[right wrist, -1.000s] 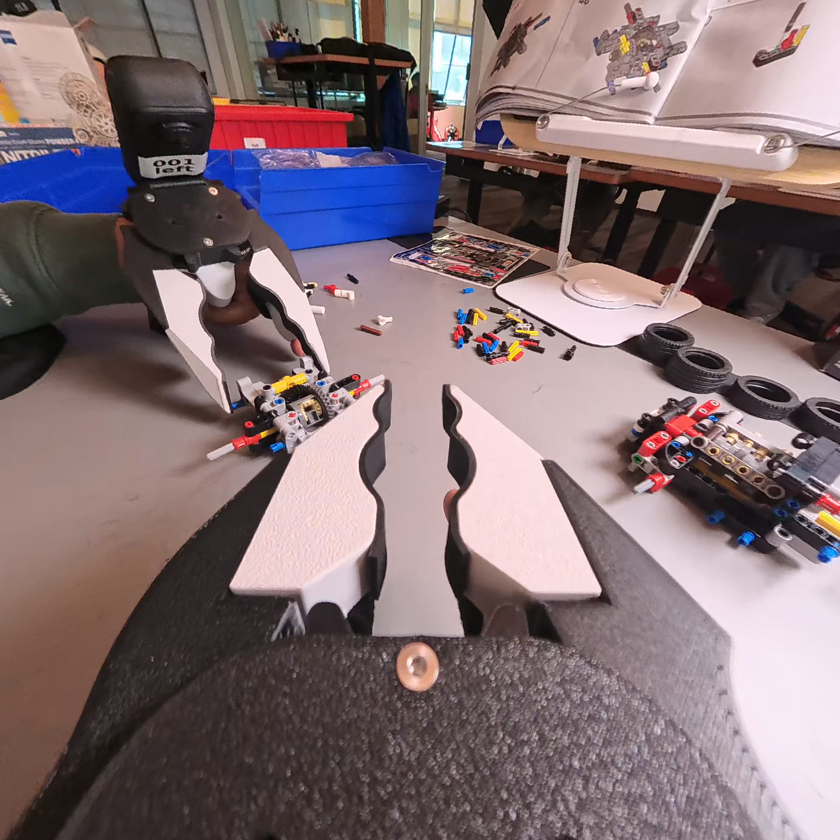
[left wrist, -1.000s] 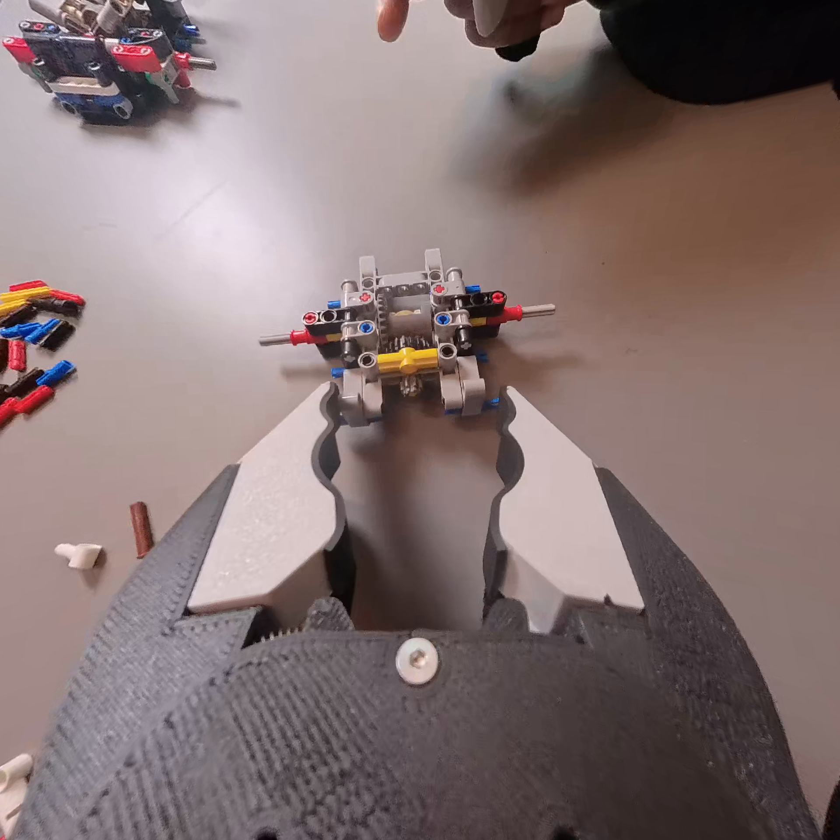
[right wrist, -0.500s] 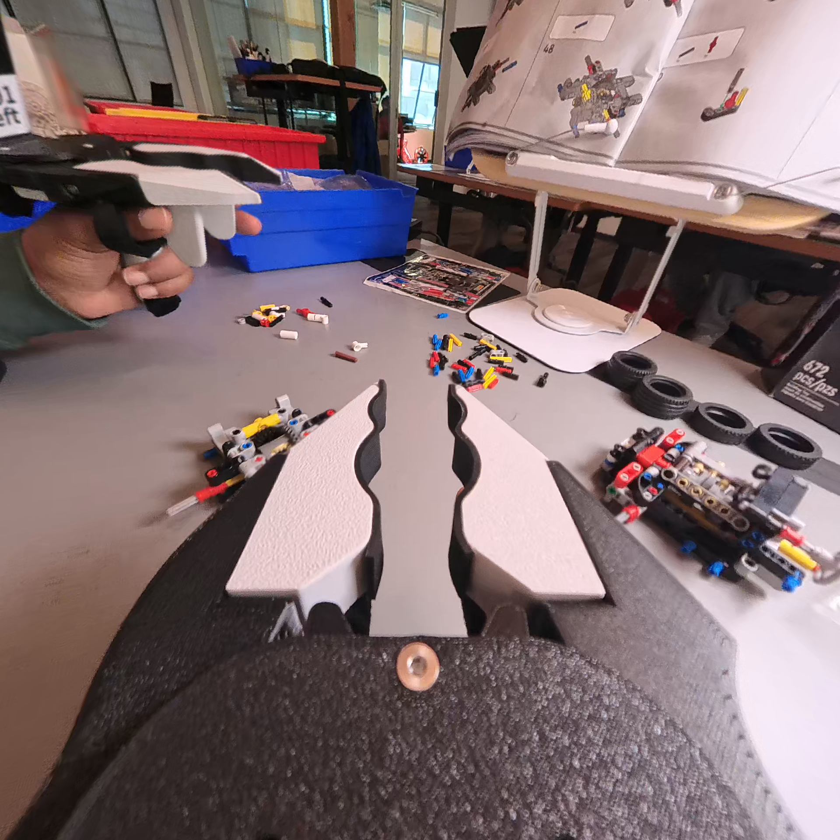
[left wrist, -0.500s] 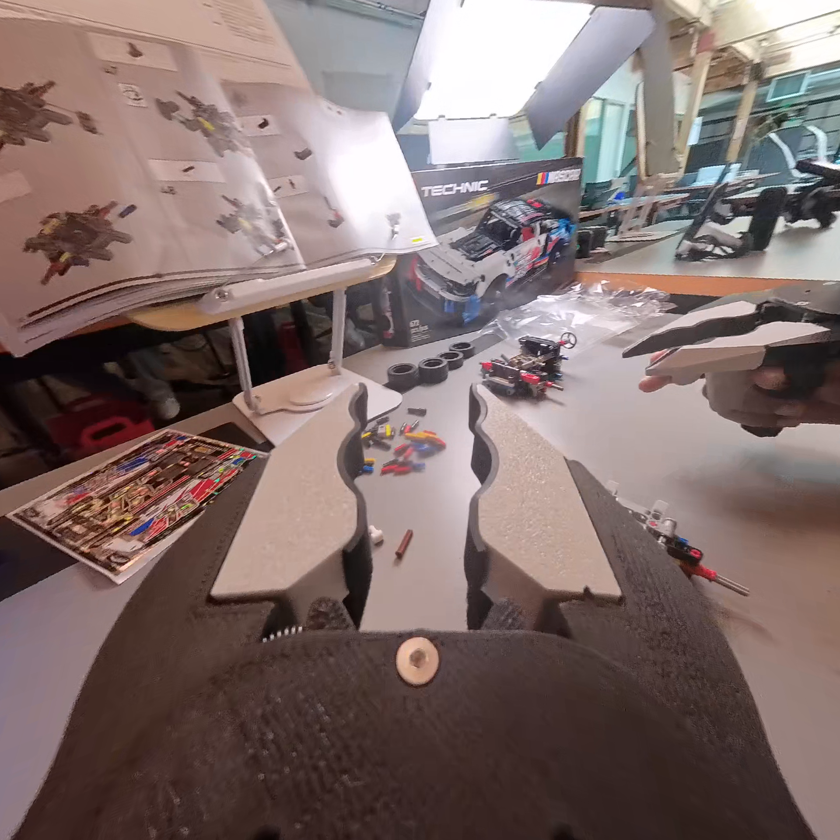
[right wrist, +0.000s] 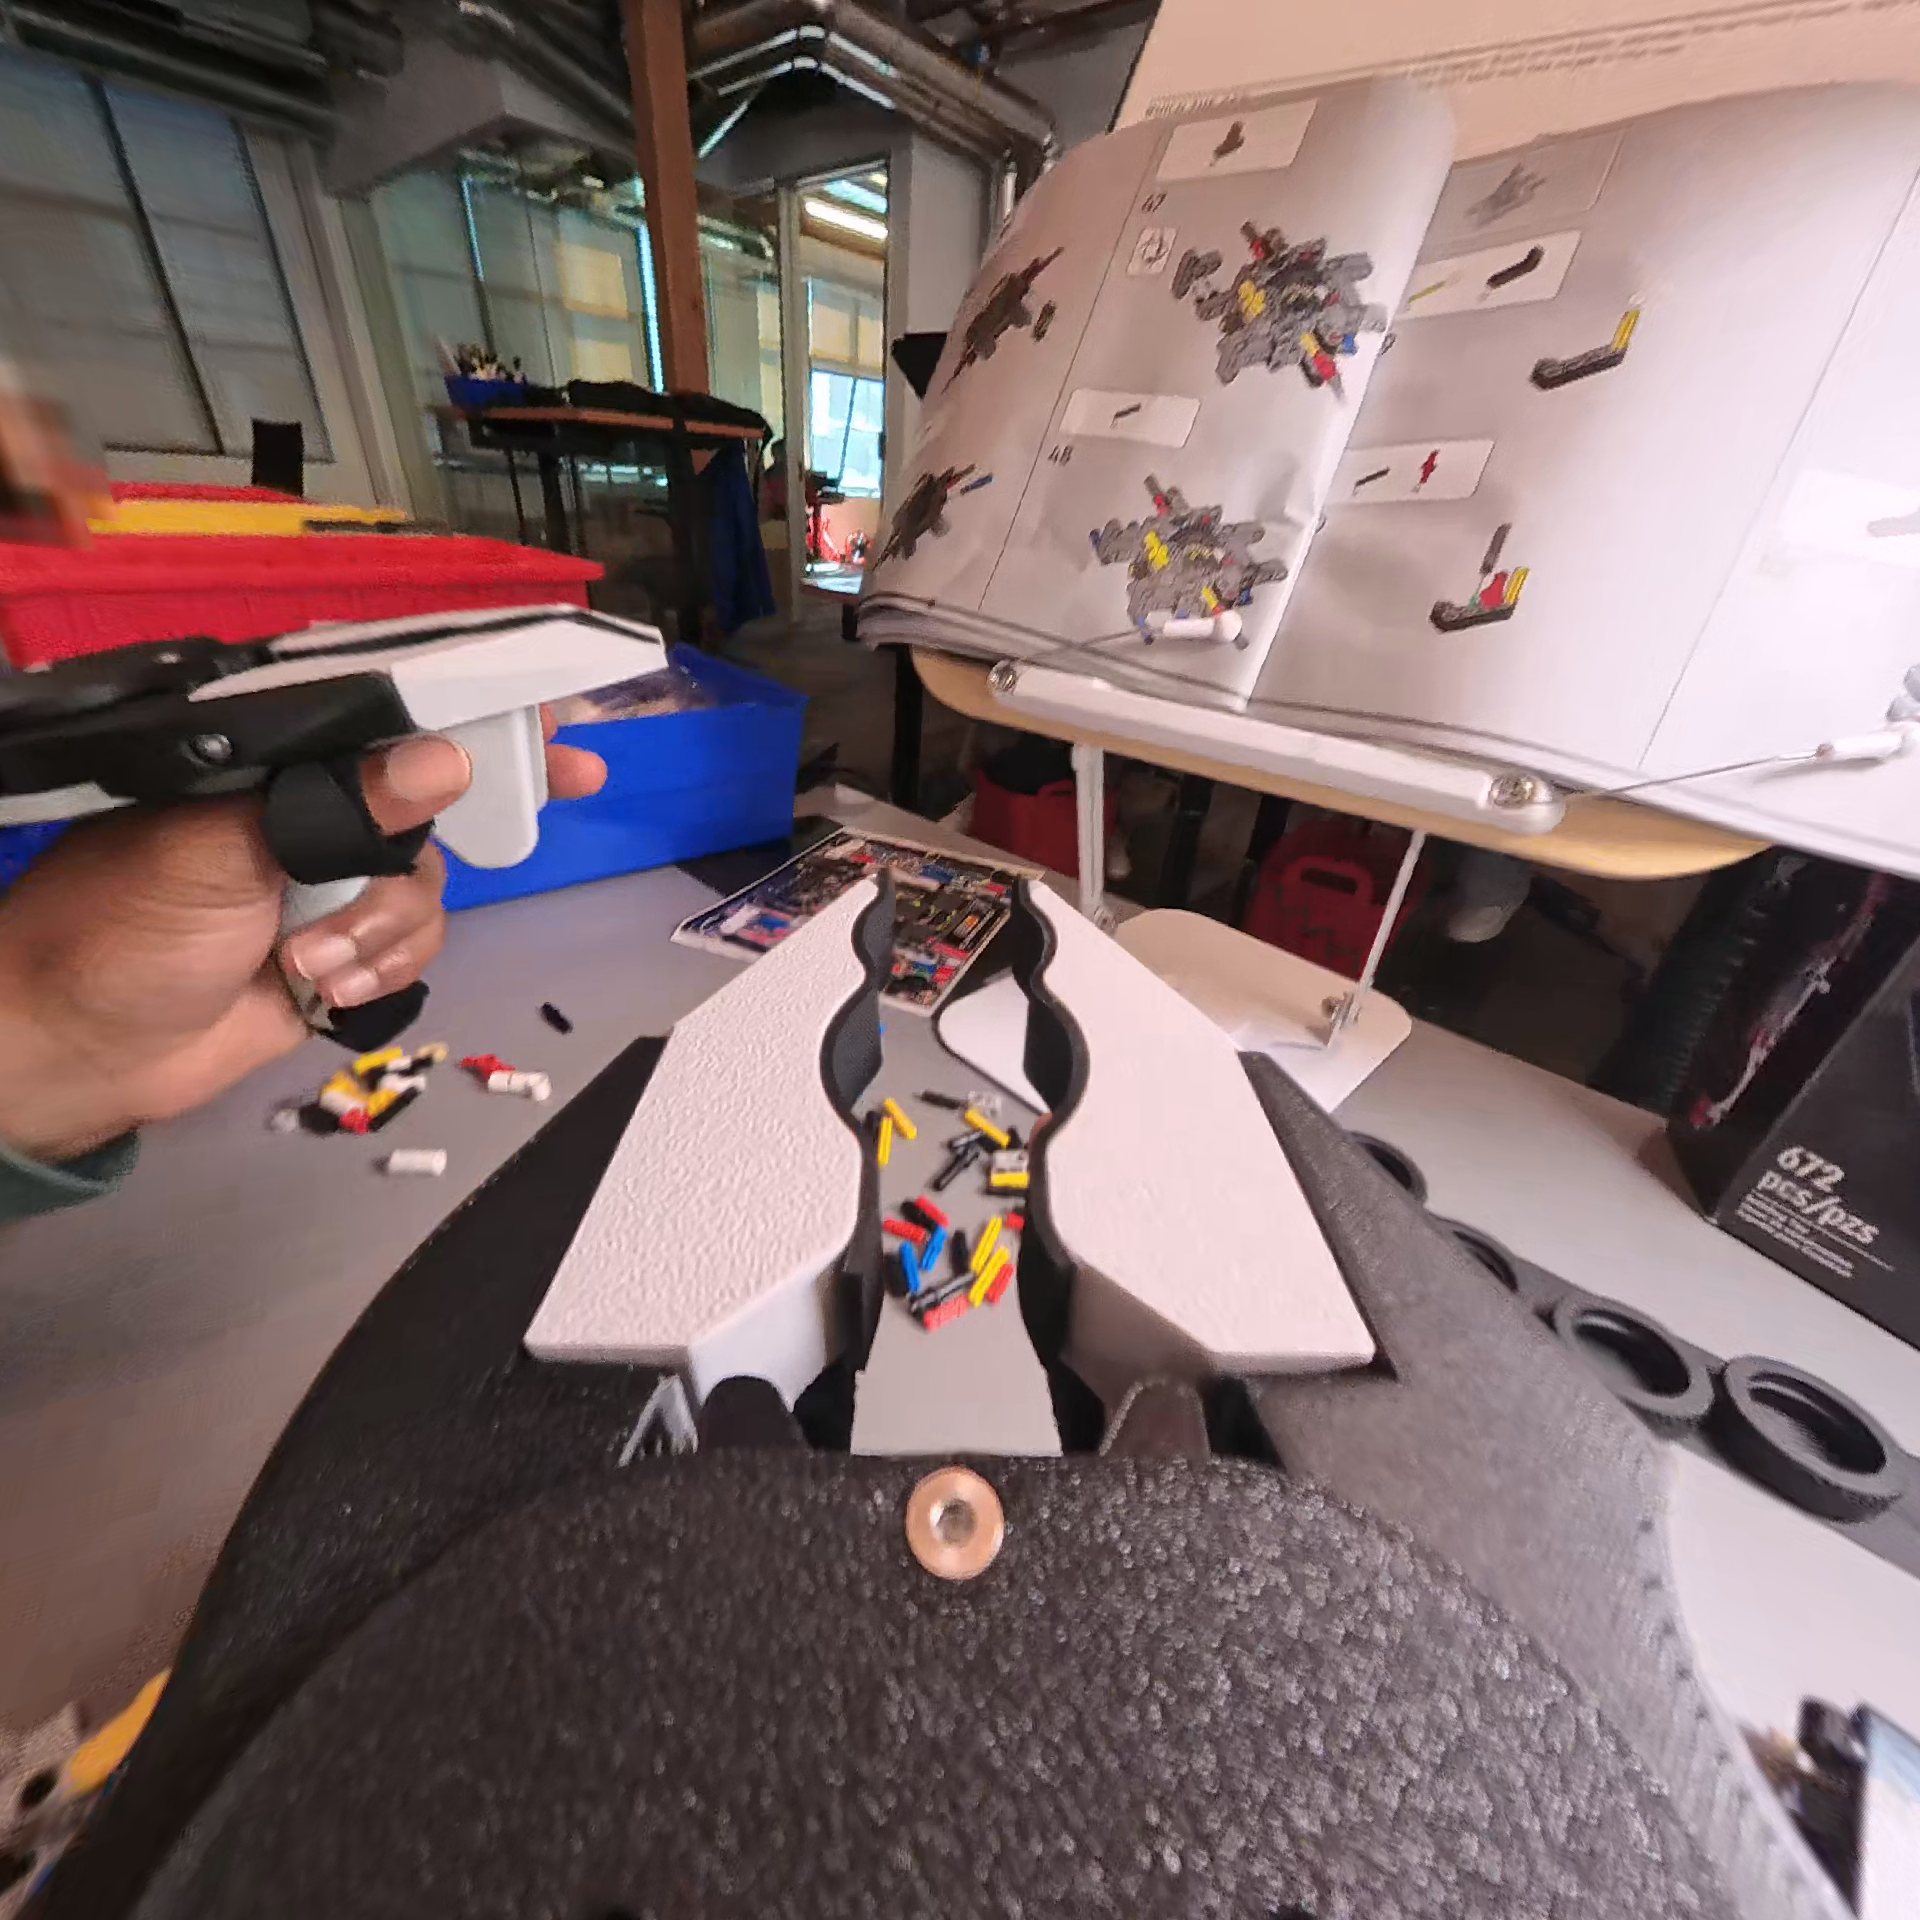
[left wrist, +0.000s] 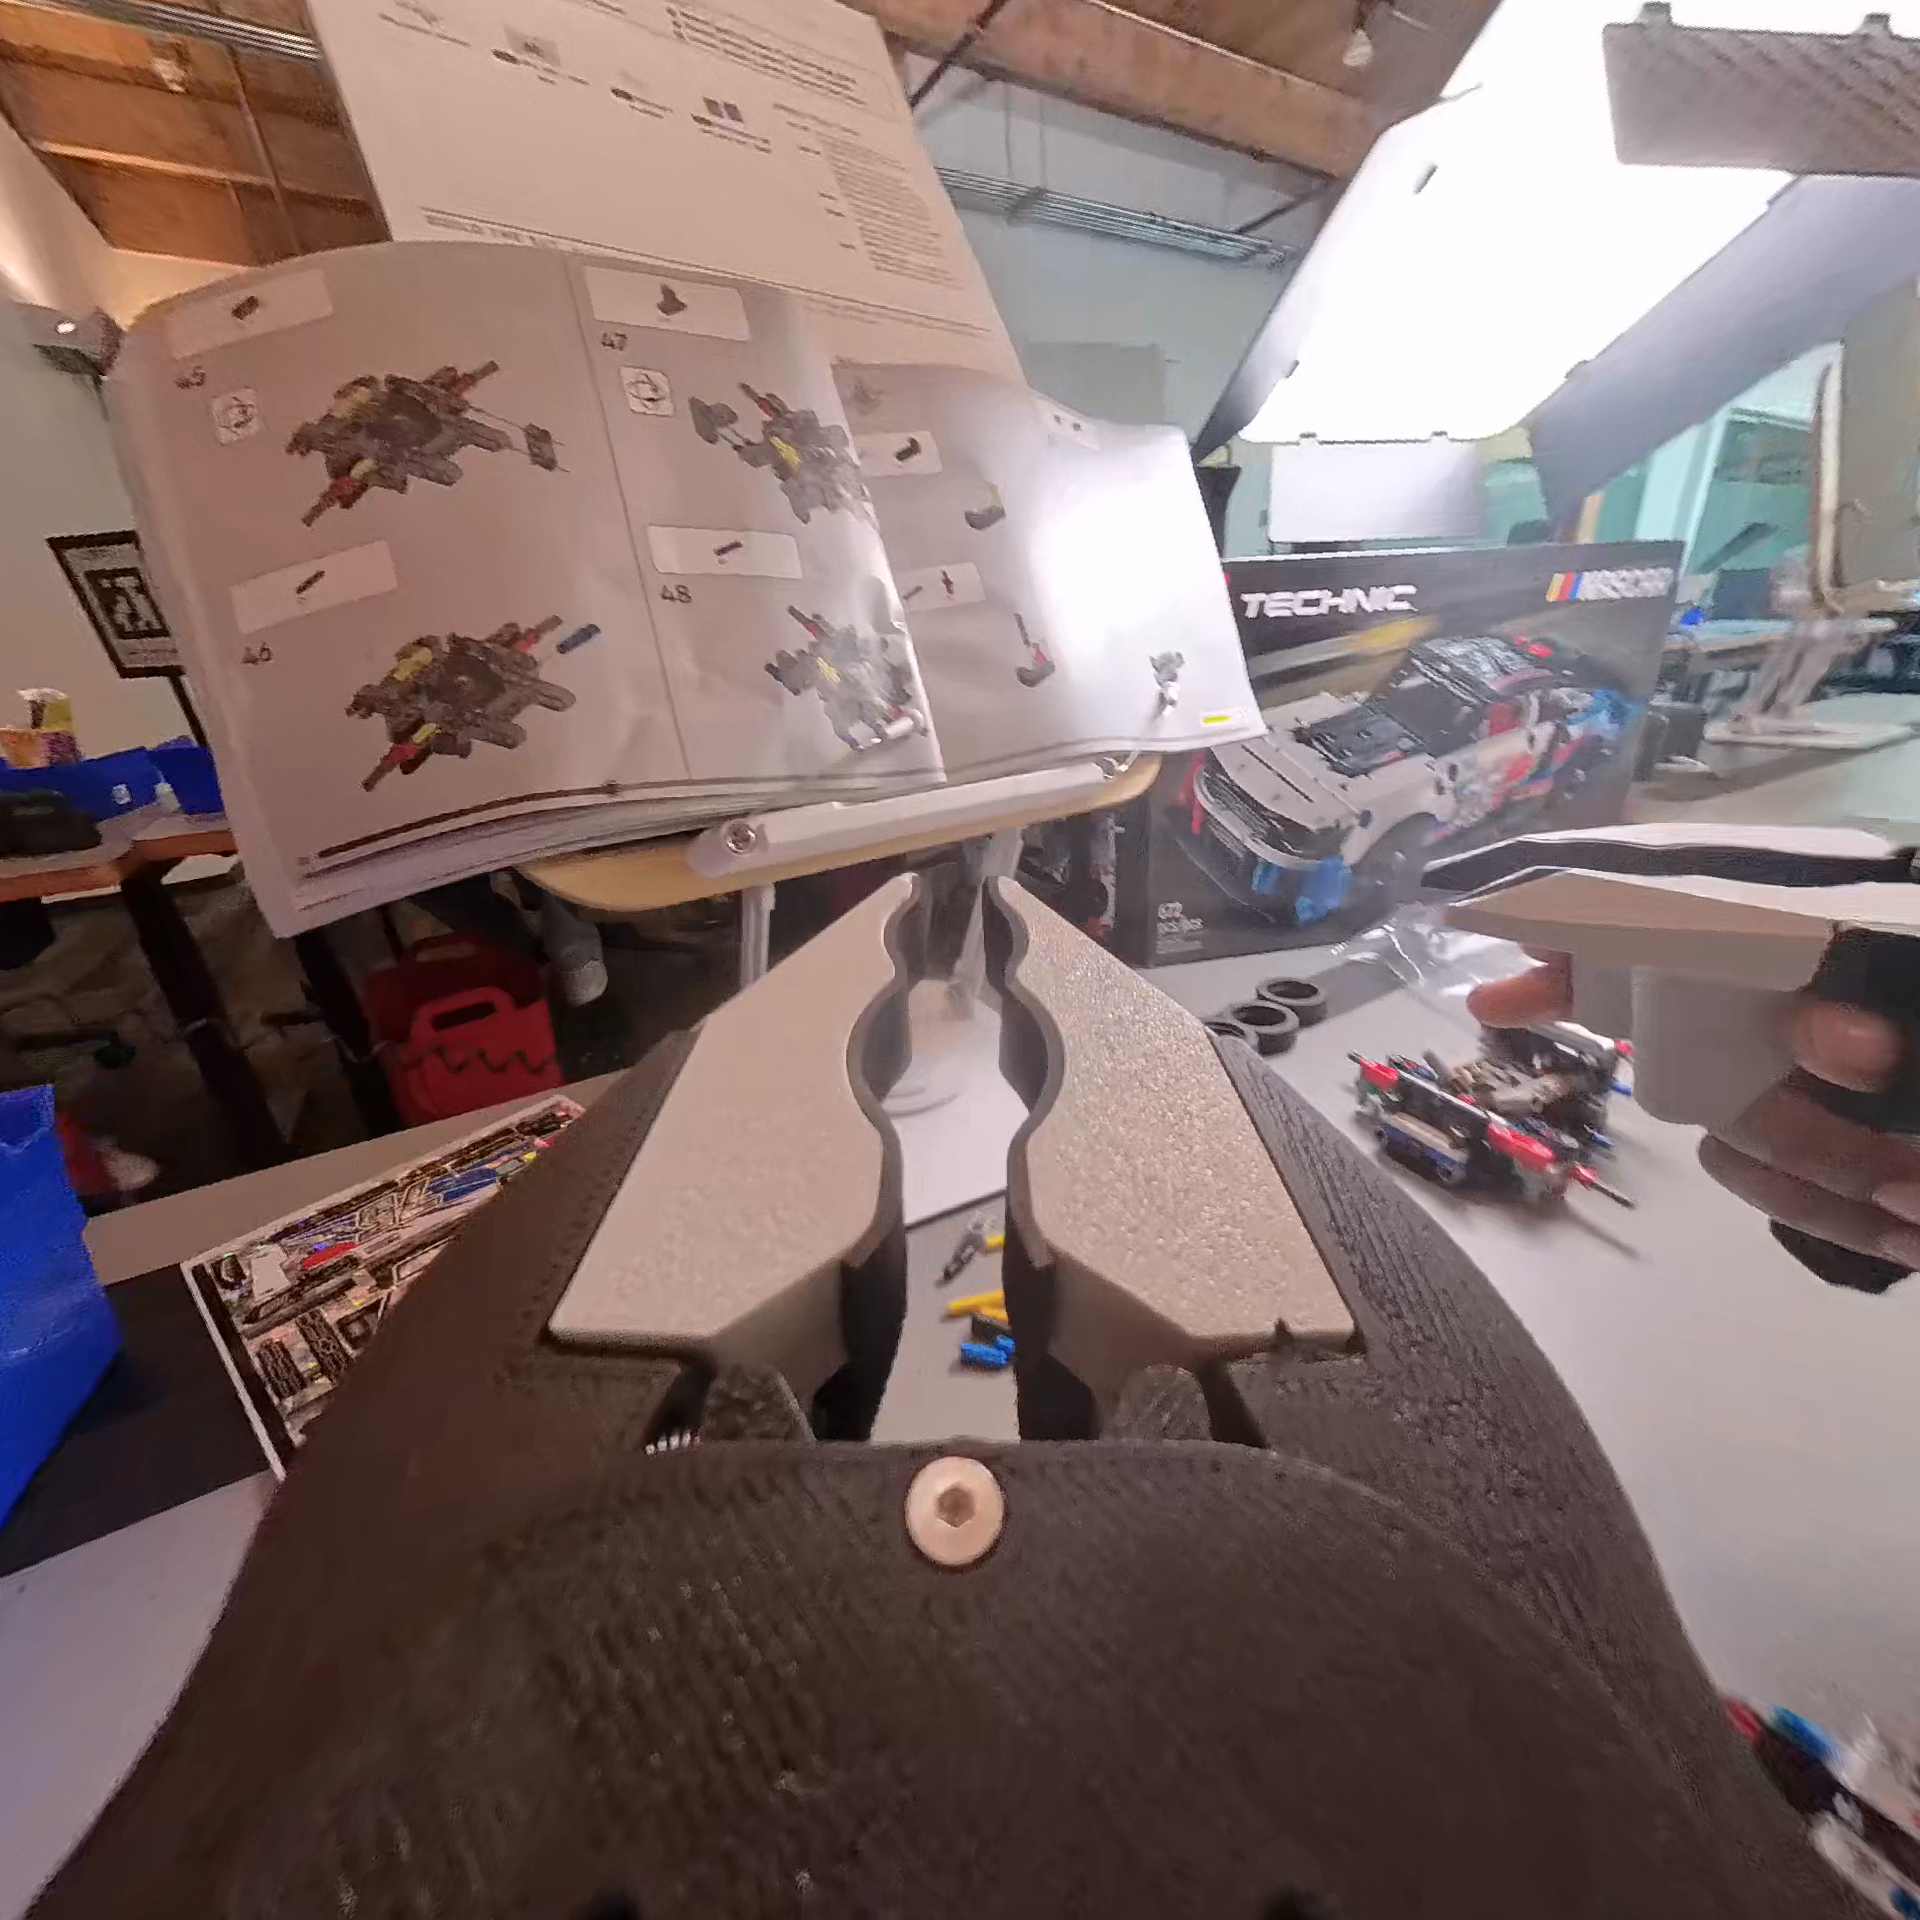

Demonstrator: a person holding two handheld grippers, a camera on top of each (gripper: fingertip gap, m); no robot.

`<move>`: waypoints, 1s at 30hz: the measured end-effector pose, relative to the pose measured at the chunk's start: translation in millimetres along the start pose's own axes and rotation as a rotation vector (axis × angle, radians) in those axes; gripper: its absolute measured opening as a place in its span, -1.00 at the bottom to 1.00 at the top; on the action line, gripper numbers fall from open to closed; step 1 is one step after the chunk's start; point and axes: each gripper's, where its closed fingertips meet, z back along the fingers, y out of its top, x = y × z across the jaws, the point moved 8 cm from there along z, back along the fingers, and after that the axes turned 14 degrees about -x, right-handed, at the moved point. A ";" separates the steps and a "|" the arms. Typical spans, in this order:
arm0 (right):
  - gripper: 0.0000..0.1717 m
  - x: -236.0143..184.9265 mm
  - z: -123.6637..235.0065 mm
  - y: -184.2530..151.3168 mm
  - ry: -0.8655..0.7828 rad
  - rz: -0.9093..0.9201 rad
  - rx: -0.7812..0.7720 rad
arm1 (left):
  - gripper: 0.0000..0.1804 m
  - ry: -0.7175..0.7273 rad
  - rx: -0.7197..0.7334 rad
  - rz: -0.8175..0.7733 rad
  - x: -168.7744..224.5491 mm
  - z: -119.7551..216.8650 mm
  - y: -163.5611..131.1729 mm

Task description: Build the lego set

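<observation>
Behind left gripper (left wrist: 951, 914), stand post (left wrist: 755, 940) hidden.

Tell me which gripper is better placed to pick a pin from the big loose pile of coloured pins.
Right, probably. The right gripper has the pin pile straight ahead between its empty, parted fingers; the left gripper hovers off to the side, jaws narrower.
</observation>
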 end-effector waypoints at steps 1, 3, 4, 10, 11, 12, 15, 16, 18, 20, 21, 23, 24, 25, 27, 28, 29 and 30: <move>-0.77 4.9 -4.3 5.2 -0.011 -0.015 0.016 | -0.91 0.009 0.011 0.037 -6.6 -6.2 1.4; -0.78 14.1 -13.1 14.3 -0.019 -0.041 0.037 | -0.90 0.017 0.032 0.094 -18.1 -14.4 1.6; -0.79 18.7 -18.2 17.8 -0.022 -0.046 0.039 | -0.90 0.018 0.031 0.098 -22.0 -16.8 -1.0; -0.80 45.5 -60.3 22.8 -0.017 -0.080 -0.019 | -0.89 0.016 -0.075 0.058 -37.5 -21.8 -37.0; -0.80 49.4 -69.3 25.1 -0.025 -0.073 -0.021 | -0.89 0.015 -0.083 0.064 -39.1 -22.5 -39.8; -0.80 52.9 -79.5 29.8 -0.035 -0.054 -0.025 | -0.88 0.009 -0.087 0.071 -39.7 -23.2 -41.7; -0.81 58.8 -114.4 54.9 -0.088 0.098 -0.036 | -0.88 -0.012 -0.095 0.059 -35.9 -25.0 -44.1; -0.83 59.9 -126.3 63.6 -0.107 0.150 -0.043 | -0.88 -0.016 -0.100 0.042 -33.8 -25.1 -44.8; -0.89 66.4 -148.9 75.1 -0.164 0.203 -0.092 | -0.88 -0.021 -0.108 0.006 -30.2 -24.7 -45.6; -0.92 72.5 -165.9 76.5 -0.187 0.186 -0.165 | -0.88 -0.025 -0.112 -0.013 -29.0 -23.4 -45.6; -0.97 75.2 -171.0 73.6 -0.216 0.186 -0.205 | -0.88 -0.026 -0.112 -0.014 -29.3 -22.6 -45.4; -1.00 75.1 -172.0 69.4 -0.260 0.198 -0.213 | -0.88 -0.027 -0.109 -0.004 -31.2 -20.8 -44.9; -1.00 73.9 -171.3 67.3 -0.267 0.188 -0.219 | -0.88 -0.028 -0.107 0.005 -32.3 -20.1 -44.6; -1.00 73.3 -170.5 65.6 -0.272 0.182 -0.220 | -0.88 -0.028 -0.105 0.014 -33.4 -19.6 -44.4; -1.00 73.6 -169.0 63.8 -0.275 0.179 -0.212 | -0.88 -0.030 -0.103 0.032 -34.4 -19.5 -44.8; -1.00 74.7 -168.2 64.0 -0.277 0.174 -0.209 | -0.88 -0.033 -0.105 0.037 -34.3 -19.6 -45.2; -0.93 75.1 -166.9 65.4 -0.265 0.170 -0.199 | -0.87 -0.033 -0.107 0.038 -33.8 -19.3 -45.7; -0.91 75.7 -163.7 68.7 -0.251 0.159 -0.170 | -0.87 -0.033 -0.107 0.035 -33.2 -18.8 -45.8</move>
